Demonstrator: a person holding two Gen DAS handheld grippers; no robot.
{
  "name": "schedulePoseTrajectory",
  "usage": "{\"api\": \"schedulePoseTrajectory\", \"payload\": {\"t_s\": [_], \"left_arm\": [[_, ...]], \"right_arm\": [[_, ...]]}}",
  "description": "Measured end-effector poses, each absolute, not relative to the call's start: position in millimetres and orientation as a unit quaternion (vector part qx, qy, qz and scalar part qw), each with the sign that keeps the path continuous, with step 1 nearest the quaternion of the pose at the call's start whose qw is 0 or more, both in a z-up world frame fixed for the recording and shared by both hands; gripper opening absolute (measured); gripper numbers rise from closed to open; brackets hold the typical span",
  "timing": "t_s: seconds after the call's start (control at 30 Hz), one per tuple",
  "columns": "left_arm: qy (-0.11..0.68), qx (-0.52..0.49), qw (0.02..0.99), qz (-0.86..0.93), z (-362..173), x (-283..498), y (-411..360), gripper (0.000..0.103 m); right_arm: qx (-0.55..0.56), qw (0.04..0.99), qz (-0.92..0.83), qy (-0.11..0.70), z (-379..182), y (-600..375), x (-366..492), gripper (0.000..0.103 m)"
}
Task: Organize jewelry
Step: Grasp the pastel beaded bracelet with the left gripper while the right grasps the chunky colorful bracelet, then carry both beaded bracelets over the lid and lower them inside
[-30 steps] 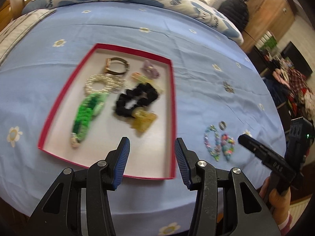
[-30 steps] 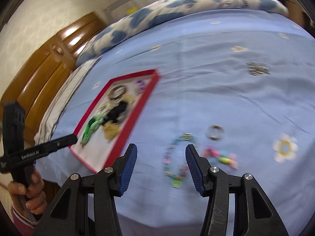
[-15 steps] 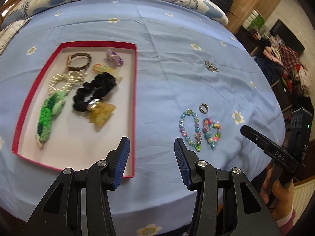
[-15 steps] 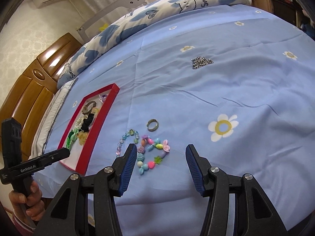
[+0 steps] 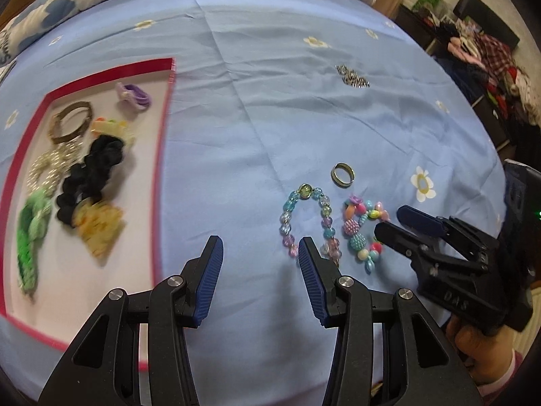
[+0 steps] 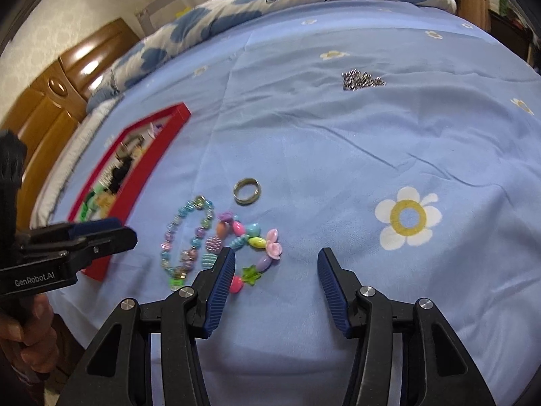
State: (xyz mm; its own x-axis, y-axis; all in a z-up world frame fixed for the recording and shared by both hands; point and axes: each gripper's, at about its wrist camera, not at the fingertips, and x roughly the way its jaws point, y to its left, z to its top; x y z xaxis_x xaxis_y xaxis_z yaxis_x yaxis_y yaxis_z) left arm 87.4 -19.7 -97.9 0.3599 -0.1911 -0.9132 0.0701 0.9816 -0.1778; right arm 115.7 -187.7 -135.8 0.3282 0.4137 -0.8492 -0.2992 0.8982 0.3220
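Loose on the blue bedsheet (image 6: 338,155), well apart from the red tray (image 5: 162,155): two beaded bracelets (image 6: 189,233), a ring (image 6: 247,191). Left gripper (image 5: 259,260), right gripper (image 6: 275,279) both agape, empty. Light, floppy, probably slippery; best pinched across one strand.

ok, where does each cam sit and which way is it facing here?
Left wrist: on the left gripper, angled down at the bedsheet and red tray; right gripper and its hand show at right.
Right wrist: on the right gripper, angled down over the chunky bead bracelet; left gripper shows at left.
Shared: both bracelets, ring, tray.
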Motion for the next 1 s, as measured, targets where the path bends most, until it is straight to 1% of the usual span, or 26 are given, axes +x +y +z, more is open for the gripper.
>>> {"api": "schedulePoseTrajectory", "payload": {"t_s": [0.07,0.13,0.2,0.23,0.3,0.33,0.37,0.4,0.43,0.67,1.0], "left_arm": [[0.564,-0.048,0.82,-0.084,-103.0,92.7,-24.9,0.045],[0.571,-0.041,0.815,-0.087,-111.1,98.5,-30.7,0.045],[0.575,-0.03,0.813,-0.085,-116.8,100.9,-35.6,0.045],[0.573,-0.025,0.815,-0.085,-117.8,101.4,-37.8,0.045],[0.57,-0.013,0.817,-0.089,-118.2,101.4,-41.9,0.033],[0.57,-0.013,0.816,-0.093,-118.5,102.2,-43.4,0.02],[0.57,-0.014,0.815,-0.097,-118.7,103.5,-44.5,0.009],[0.572,-0.017,0.814,-0.104,-118.3,104.2,-45.5,0.006],[0.571,-0.017,0.814,-0.107,-117.7,104.5,-46.6,0.007],[0.556,-0.04,0.82,-0.126,-100.2,94.2,-44.2,0.006],[0.512,-0.085,0.845,-0.128,-53.3,67.7,-18.5,0.006]], "right_arm": [[0.038,0.815,0.22,0.534,-138.1,-185.4,114.9,0.048],[0.022,0.818,0.217,0.532,-138.6,-182.7,113.9,0.036],[0.024,0.818,0.219,0.532,-139.8,-183.0,113.9,0.027],[0.025,0.818,0.217,0.532,-140.4,-183.8,113.9,0.02],[0.025,0.818,0.216,0.533,-141.2,-184.8,114.4,0.012],[0.029,0.817,0.218,0.533,-141.6,-186.3,114.5,0.009],[0.033,0.817,0.218,0.533,-141.8,-186.6,115.3,0.009],[0.039,0.816,0.22,0.533,-141.7,-187.9,115.8,0.009],[0.049,0.815,0.221,0.534,-141.5,-190.3,116.4,0.007],[0.099,0.81,0.24,0.526,-127.6,-199.7,113.1,0.007],[0.118,0.824,0.268,0.485,-79.1,-196.1,107.2,0.007]]}}
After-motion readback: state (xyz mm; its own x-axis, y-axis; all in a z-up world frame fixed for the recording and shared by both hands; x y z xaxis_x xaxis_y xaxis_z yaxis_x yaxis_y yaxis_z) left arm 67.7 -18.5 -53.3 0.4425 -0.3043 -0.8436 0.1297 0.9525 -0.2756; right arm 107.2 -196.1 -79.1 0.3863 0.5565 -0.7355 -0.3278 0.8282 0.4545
